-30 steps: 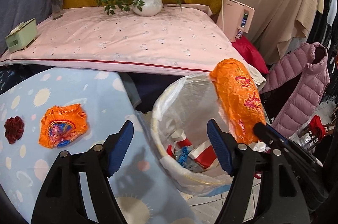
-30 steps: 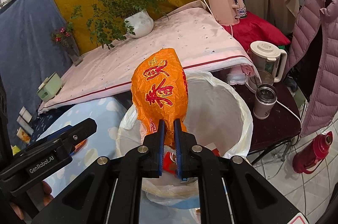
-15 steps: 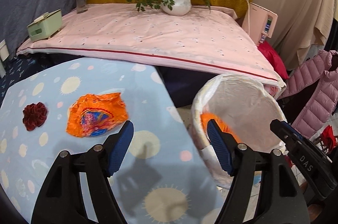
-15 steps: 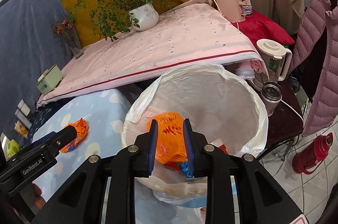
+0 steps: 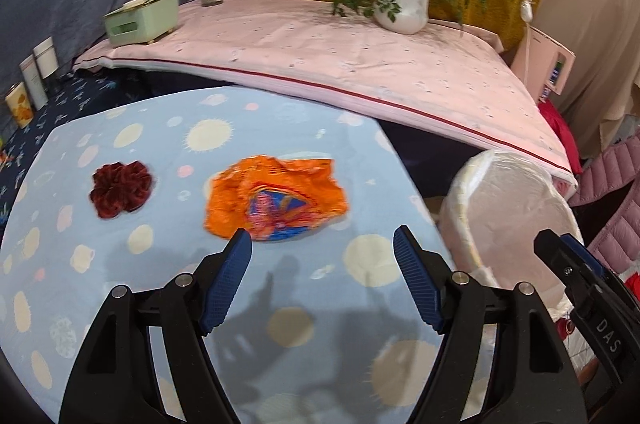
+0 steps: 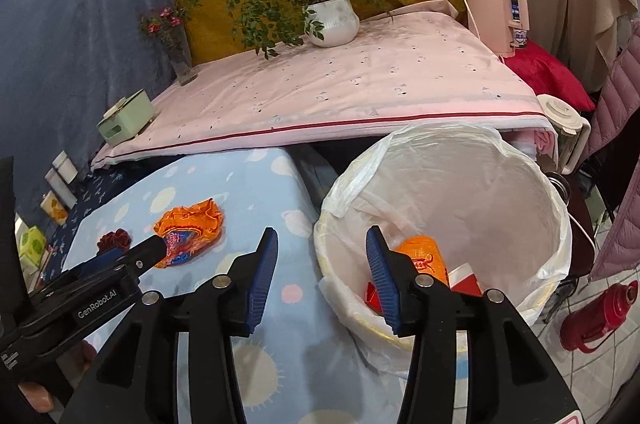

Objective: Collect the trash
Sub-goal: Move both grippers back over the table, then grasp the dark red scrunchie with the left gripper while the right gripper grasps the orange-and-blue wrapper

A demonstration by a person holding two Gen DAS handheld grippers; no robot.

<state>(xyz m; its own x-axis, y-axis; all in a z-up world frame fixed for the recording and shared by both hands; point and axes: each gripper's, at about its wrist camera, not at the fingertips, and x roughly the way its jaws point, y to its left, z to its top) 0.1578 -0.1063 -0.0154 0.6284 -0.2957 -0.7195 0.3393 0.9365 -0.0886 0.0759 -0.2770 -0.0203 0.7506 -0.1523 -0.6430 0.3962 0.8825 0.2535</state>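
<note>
Your left gripper (image 5: pixel 322 246) was spread wide, empty, just near of the crumpled orange wrapper (image 5: pixel 276 202) on the blue spotted cloth (image 5: pixel 168 256). Your right gripper (image 6: pixel 322 248) was also spread, empty, at the lined trash bin (image 6: pixel 536 208), where another orange wrapper (image 6: pixel 424 256) lay inside.

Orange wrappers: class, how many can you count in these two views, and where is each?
2. One orange wrapper lies on the blue tablecloth; another sits inside the lined bin. More may be hidden there.

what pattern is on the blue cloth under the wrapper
Cream suns and pale dots on the light blue cloth, clearest in the left wrist view.
</note>
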